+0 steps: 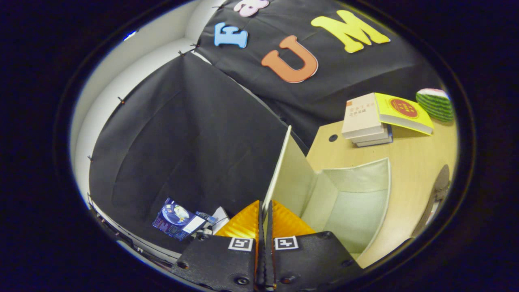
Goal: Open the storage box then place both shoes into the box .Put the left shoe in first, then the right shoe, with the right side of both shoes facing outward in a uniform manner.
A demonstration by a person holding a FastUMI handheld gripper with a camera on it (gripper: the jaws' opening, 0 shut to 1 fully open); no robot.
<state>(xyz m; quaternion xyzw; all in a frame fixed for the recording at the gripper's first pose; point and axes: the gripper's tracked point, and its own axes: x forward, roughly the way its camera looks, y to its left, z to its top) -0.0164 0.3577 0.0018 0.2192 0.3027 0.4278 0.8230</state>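
Note:
The cream storage box (365,170) stands on the wooden table just ahead of my fingers and to their right. Its inside is bare and nothing lies in it. The box's lid (290,178) is swung up on edge, nearly upright, and its free edge runs down between my fingers. My gripper (265,211) is shut on that lid edge, both fingers pressed flat against it. Beyond the box's right side a dark, shoe-like shape (440,190) lies on the table, only partly visible.
A stack of books (371,119) with a yellow one on top sits at the far side of the wooden table (409,150), with a watermelon-slice toy (436,103) beside it. Off the table's left edge, low down, lies a blue carton (176,219).

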